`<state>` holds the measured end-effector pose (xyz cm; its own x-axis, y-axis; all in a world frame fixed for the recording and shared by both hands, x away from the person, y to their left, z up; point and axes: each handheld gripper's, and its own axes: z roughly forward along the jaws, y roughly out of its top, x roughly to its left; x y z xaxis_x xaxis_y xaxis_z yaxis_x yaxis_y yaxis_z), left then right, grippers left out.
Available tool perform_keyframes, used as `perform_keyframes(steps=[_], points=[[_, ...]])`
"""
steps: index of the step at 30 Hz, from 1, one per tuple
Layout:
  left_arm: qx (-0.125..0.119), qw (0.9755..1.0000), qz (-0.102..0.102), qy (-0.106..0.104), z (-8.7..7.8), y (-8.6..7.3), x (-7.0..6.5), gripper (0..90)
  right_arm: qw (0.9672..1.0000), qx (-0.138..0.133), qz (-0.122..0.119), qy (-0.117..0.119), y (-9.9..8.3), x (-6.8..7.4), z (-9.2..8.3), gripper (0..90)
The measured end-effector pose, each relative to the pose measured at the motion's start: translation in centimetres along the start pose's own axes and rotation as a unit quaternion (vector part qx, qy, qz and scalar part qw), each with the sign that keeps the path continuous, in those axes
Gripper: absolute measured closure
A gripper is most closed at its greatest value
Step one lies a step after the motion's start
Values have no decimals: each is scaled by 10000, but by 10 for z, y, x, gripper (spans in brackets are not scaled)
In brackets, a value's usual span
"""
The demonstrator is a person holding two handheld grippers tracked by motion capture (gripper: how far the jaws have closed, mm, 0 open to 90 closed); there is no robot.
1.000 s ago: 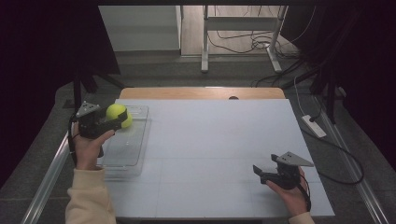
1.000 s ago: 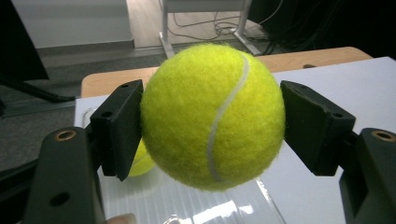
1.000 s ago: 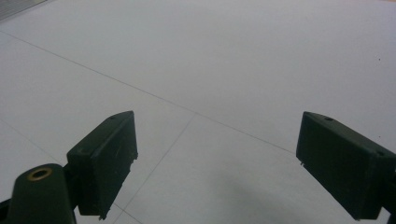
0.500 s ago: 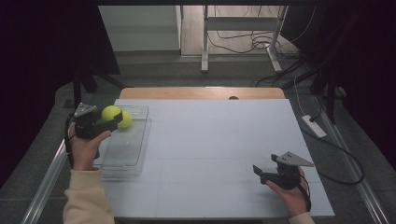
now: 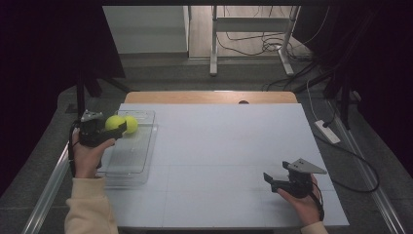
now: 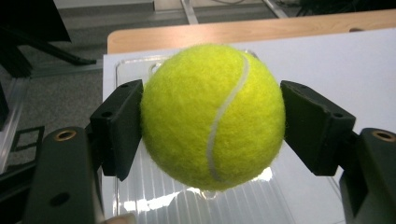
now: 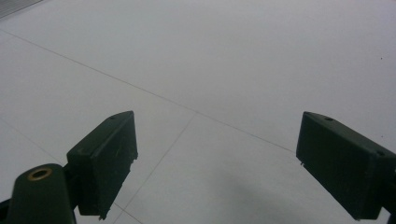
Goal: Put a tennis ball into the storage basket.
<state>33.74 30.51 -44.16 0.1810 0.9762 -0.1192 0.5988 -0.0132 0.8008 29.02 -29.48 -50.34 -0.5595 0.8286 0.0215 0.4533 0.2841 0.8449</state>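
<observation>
Gripping an unlabelled tennis ball (image 6: 212, 116), the left hand-held gripper (image 5: 113, 130) overhangs the tray (image 5: 127, 161).

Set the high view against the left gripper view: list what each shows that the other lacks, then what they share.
High view: a second tennis ball in the tray, and the open right tongs. Left gripper view: the white seam on the held ball, the pads pressing its sides. Both: the held ball, the clear tray, the left tongs.
</observation>
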Motion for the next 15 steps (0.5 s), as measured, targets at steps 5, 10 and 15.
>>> perform_keyframes(steps=[5, 10, 15], points=[[131, 9999, 29, 20, 5, -1, 1, 270, 10000, 2, 8, -17, 0, 0, 0, 127], [349, 9994, 38, 65, 10, -3, 1, 270, 10000, 3, 13, -18, 0, -1, 0, 127], [543, 9984, 59, 119, 15, -5, 1, 270, 10000, 15, 0, -18, 0, 0, 0, 127]])
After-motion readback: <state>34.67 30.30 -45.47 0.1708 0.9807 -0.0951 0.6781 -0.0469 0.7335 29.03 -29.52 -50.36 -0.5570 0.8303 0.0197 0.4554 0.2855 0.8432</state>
